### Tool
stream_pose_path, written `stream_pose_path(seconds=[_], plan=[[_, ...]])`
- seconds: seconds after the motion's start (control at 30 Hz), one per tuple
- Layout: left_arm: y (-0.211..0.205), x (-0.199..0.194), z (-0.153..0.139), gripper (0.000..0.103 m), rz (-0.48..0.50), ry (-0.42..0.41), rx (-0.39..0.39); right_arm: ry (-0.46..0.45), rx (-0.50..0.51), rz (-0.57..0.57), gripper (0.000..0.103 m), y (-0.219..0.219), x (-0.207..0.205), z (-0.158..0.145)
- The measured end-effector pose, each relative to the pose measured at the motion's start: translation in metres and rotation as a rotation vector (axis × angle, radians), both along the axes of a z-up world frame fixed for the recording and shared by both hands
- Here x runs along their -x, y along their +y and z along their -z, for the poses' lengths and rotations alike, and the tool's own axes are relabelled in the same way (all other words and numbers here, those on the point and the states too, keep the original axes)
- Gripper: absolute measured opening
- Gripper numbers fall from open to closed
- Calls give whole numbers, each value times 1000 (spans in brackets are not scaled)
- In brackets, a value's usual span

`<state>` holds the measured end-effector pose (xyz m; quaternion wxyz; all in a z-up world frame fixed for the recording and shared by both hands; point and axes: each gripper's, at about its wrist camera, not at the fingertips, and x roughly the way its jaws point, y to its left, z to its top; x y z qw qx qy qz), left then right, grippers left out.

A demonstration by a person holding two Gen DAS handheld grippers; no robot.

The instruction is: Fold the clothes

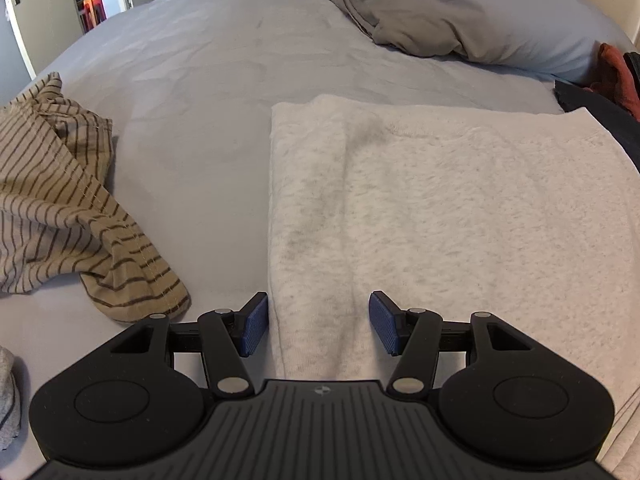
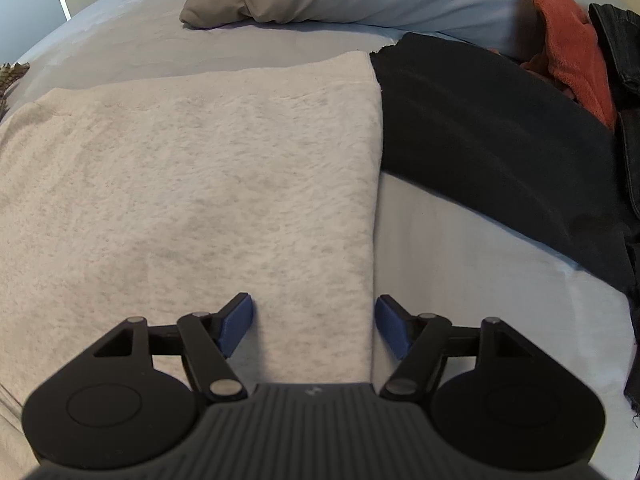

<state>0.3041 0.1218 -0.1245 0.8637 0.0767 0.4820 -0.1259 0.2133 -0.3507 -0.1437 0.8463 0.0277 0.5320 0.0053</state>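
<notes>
A light heather-grey fleece garment point(image 1: 460, 216) lies flat and partly folded on the bed; it also shows in the right wrist view point(image 2: 192, 184). My left gripper point(image 1: 318, 326) is open, its blue pads either side of the garment's near left edge. My right gripper point(image 2: 316, 326) is open, its blue pads either side of the garment's near right edge. Neither holds anything.
A tan striped garment point(image 1: 68, 216) lies crumpled at the left. A black garment point(image 2: 500, 140) lies right of the fleece, with a red cloth point(image 2: 568, 44) and dark clothes behind. Grey pillows point(image 1: 460, 12) lie at the head of the bed point(image 1: 200, 80).
</notes>
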Motion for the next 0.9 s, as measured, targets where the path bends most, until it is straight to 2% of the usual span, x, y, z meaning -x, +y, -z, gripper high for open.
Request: stream_pose_path(seconds=[0.23,0.43,0.63,0.77,0.9], plan=[[-12,14,-33,53,38,-47,24,5,-72,44,71,-11,30,-28],[-32,52,-60,53,107,-49,54,-6,-91,35,71,-8,73,-48],[-59,111,-79,53,248,-12,57,-17,-114,-26,71,14,120,-64],[-67,150,-80,53,296,43,68,-28,-99,-69,71,25,149,-69],[-69,175,-66,53,293,95,50,-43,-100,-76,71,27,166,-72]])
